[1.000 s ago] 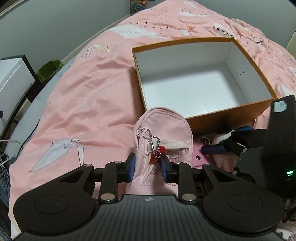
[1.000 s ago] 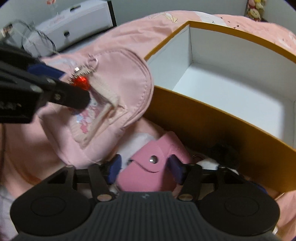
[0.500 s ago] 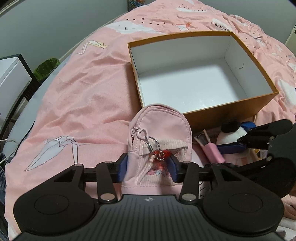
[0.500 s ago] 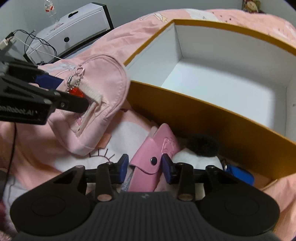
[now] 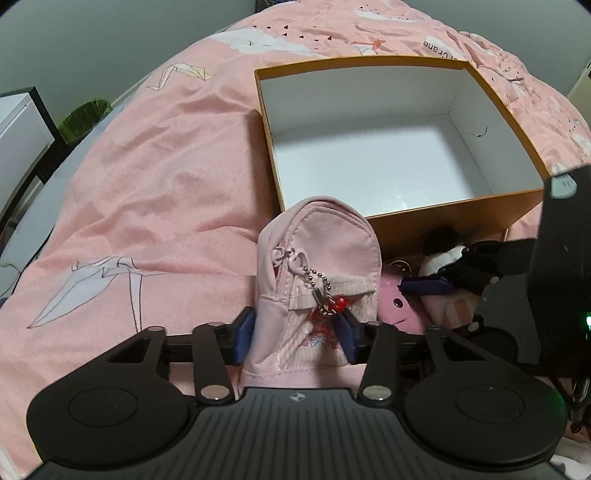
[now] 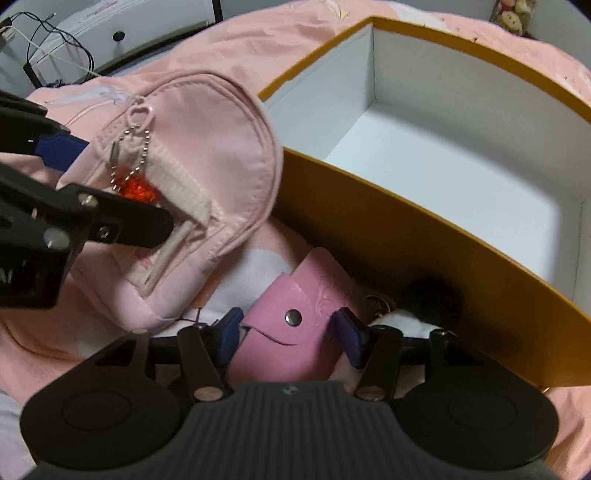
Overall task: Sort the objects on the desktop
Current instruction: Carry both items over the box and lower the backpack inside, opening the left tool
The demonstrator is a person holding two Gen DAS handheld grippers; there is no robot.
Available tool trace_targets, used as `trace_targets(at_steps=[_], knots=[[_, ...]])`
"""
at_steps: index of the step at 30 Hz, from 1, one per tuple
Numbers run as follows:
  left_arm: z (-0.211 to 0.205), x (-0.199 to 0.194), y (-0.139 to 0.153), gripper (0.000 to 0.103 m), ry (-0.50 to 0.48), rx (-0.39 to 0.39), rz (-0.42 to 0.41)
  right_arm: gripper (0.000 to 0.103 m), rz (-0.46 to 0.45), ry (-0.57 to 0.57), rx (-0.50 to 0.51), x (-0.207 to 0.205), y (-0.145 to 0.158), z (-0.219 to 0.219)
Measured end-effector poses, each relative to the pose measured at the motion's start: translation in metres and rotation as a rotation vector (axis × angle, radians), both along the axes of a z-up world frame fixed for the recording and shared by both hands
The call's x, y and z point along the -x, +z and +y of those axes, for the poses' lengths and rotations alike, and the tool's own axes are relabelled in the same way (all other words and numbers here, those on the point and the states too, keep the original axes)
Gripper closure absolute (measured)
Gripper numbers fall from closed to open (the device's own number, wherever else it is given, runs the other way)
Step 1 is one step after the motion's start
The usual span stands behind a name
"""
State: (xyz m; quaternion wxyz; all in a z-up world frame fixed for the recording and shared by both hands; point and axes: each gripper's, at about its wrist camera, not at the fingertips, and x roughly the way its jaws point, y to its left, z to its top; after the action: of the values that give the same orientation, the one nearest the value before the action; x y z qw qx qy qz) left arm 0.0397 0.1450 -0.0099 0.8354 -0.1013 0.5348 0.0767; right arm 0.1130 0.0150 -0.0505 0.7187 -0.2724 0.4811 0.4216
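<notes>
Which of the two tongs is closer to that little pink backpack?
The left tongs: the pink mini backpack sits between their blue pads. The right tongs are off to its side, straddling the pink snap wallet near the orange box.

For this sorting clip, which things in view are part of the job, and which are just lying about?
Part of the job:
- mini pink backpack, between the left claw pads
- pink snap pouch, between the right claw pads
- black-and-white plush beside the box
- open orange box, nothing inside

Lying about:
- pink bedspread
- white cabinet and cables
- green plant
</notes>
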Motion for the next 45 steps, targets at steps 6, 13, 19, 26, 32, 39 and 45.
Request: trace_targets(at_steps=[6,13,19,26,32,39,45], knots=[[-0.003,0.001,0.013,0.072,-0.017,0.044,-0.025,0.064,0.014,-0.081,-0.178,0.003,0.021,-0.035],[-0.012,0.005,0.043,0.080,-0.042,0.028,-0.116,0.064,0.070,-0.166,-0.434,0.005,0.054,-0.076],[-0.003,0.001,0.064,0.082,0.035,0.000,-0.172,0.064,0.123,-0.225,-0.606,-0.006,0.080,-0.101],[0.002,-0.023,0.077,0.082,0.065,-0.022,-0.209,0.064,0.106,-0.231,-0.735,-0.021,0.110,-0.107],[0.005,-0.048,0.075,0.082,0.064,-0.017,-0.217,0.064,0.050,-0.279,-0.792,-0.048,0.127,-0.106],[0.006,-0.080,0.061,0.082,0.064,0.002,-0.202,0.064,-0.086,-0.384,-0.774,-0.077,0.116,-0.090],[0.007,-0.102,0.038,0.082,0.057,0.023,-0.146,0.064,-0.125,-0.411,-0.678,-0.097,0.084,-0.080]])
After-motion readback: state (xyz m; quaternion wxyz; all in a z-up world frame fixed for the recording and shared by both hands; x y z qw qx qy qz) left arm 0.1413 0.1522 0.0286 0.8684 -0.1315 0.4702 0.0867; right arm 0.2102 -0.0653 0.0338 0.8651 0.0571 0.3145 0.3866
